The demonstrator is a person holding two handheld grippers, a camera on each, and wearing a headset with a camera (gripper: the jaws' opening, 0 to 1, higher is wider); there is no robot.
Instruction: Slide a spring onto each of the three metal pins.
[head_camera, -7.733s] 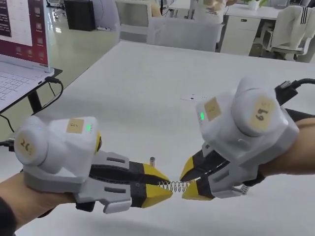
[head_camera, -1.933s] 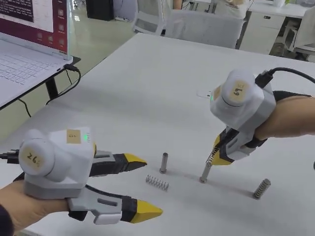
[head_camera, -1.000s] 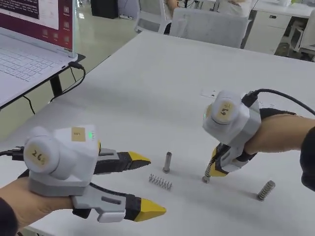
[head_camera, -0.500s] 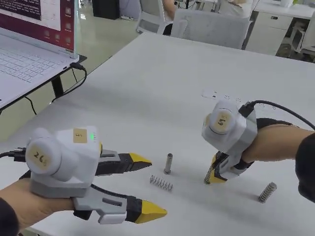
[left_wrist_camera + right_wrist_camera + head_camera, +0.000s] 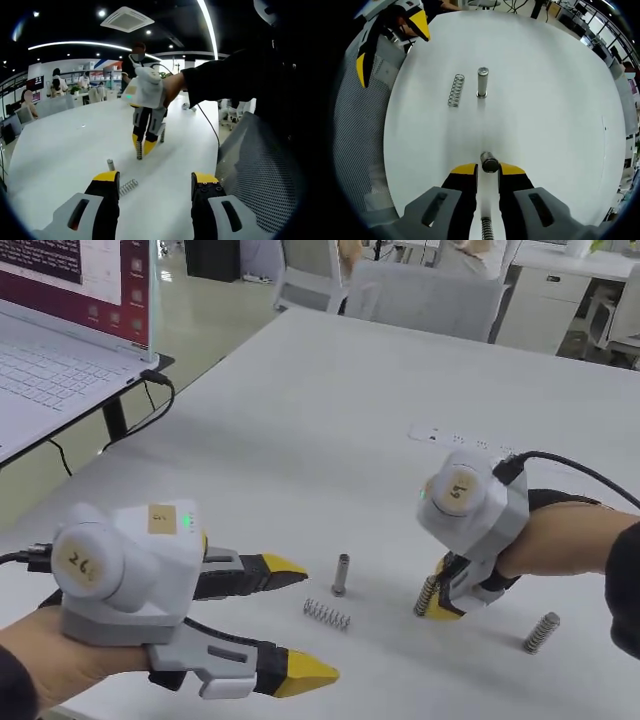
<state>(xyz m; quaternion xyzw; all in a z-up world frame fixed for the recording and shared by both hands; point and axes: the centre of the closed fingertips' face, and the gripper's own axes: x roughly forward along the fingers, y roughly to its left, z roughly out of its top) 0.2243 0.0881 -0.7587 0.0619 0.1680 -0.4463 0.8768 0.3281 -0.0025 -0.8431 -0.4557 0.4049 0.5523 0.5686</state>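
Observation:
Three metal pins stand on the white table (image 5: 300, 420). My right gripper (image 5: 438, 606) points down over the middle pin (image 5: 489, 162), its jaws close around the spring (image 5: 427, 595) on that pin. In the right gripper view a piece of coil (image 5: 486, 227) shows low between the jaws of the right gripper (image 5: 489, 171). The left pin (image 5: 341, 574) is bare, and a loose spring (image 5: 327, 614) lies beside it. The right pin carries a spring (image 5: 540, 632). My left gripper (image 5: 300, 622) hovers open and empty near the table's front, short of the loose spring (image 5: 129, 186).
An open laptop (image 5: 60, 350) sits on a stand at the far left, with a cable hanging off it. A cable runs back from the right gripper. Chairs and desks stand beyond the table's far edge.
My right gripper has come down with the spring, which now sits lower over the middle pin. The left gripper has stayed open in place. The loose spring has not moved.

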